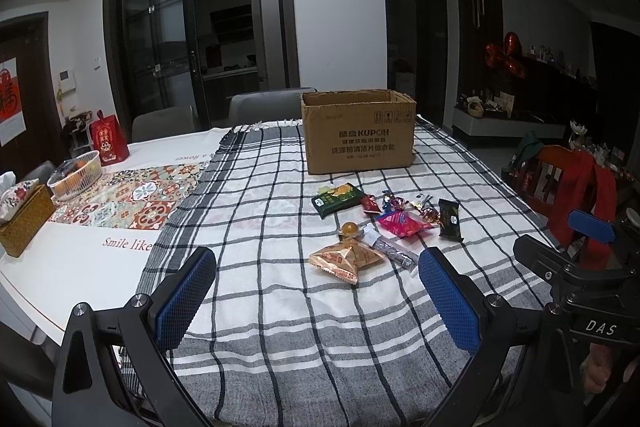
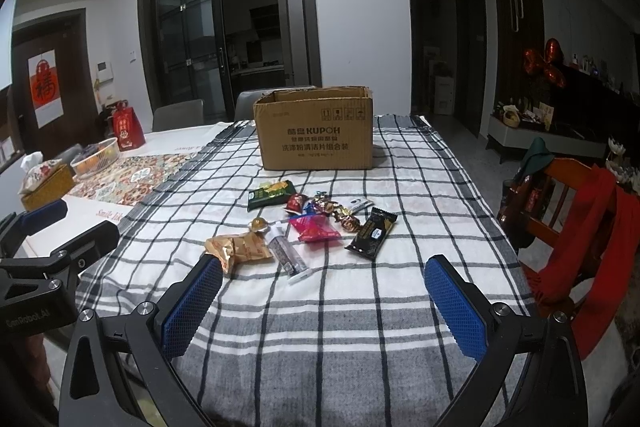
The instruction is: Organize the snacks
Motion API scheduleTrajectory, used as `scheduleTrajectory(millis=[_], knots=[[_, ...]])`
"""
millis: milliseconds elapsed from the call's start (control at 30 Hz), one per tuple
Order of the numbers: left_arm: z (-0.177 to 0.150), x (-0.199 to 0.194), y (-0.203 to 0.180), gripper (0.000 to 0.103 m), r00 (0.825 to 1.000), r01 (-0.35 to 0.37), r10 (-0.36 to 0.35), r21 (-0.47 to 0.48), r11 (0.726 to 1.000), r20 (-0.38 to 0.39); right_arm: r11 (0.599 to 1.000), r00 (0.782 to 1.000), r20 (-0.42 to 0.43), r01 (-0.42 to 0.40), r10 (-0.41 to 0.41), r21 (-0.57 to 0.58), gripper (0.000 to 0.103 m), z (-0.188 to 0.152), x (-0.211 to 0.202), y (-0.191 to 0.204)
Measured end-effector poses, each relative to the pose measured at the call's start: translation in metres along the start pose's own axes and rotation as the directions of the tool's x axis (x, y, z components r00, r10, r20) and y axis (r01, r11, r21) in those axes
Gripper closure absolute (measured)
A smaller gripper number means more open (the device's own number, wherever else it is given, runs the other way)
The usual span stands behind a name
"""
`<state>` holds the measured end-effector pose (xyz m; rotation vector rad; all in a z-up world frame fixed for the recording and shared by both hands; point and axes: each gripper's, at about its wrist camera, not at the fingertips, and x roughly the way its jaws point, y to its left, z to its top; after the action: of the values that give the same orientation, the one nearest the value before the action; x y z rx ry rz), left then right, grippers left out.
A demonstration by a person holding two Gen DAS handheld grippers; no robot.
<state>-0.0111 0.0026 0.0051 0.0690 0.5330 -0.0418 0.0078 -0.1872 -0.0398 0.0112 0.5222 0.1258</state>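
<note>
Several snacks lie loose on the checked tablecloth: a tan pyramid packet, a green packet, a pink packet, a black bar, a slim tube, an orange jelly cup and wrapped candies. An open cardboard box stands behind them. My left gripper hovers open before the pile, empty. My right gripper is open and empty too, and appears at the right edge of the left wrist view.
On the table's left stand a wicker tissue box, a white basket of fruit and a red gift bag. Grey chairs sit behind the table. A wooden chair draped in red cloth is at the right.
</note>
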Motion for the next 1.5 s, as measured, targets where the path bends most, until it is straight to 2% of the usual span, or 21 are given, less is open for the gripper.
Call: scheduleTrajectory(millis=[200,433,600,733,1000,1333,1500], knots=[[0.0,0.007,-0.002,0.0,1.0,0.009,-0.009,0.014,1.0,-0.006,1.0,1.0,-0.01,-0.002,0.002,-0.003,0.001,-0.001,0.004,0.001],[0.001,0.026,0.0,0.001,1.0,0.014,-0.013,0.059,0.998,-0.018,1.0,0.999,-0.042,-0.019,0.018,-0.024,0.003,0.001,0.027,0.004],[0.005,0.044,0.002,0.008,0.998,0.05,-0.047,0.098,0.994,-0.036,0.997,0.995,-0.082,-0.056,0.051,-0.053,0.011,0.005,0.048,0.008],[0.008,0.061,0.001,0.009,0.995,0.084,-0.076,0.128,0.988,-0.065,0.993,0.989,-0.124,-0.09,0.081,-0.072,0.02,0.009,0.065,0.012],[0.007,0.104,-0.002,0.013,0.982,0.152,-0.125,0.198,0.968,-0.142,0.979,0.959,-0.239,-0.181,0.154,-0.098,0.039,0.011,0.113,0.018],[0.0,0.156,0.001,0.018,0.951,0.236,-0.185,0.197,0.951,-0.246,0.958,0.919,-0.33,-0.265,0.216,-0.109,0.05,0.007,0.167,0.027],[-0.004,0.176,0.002,0.019,0.931,0.279,-0.221,0.178,0.943,-0.291,0.95,0.897,-0.372,-0.295,0.239,-0.101,0.059,0.004,0.186,0.028]])
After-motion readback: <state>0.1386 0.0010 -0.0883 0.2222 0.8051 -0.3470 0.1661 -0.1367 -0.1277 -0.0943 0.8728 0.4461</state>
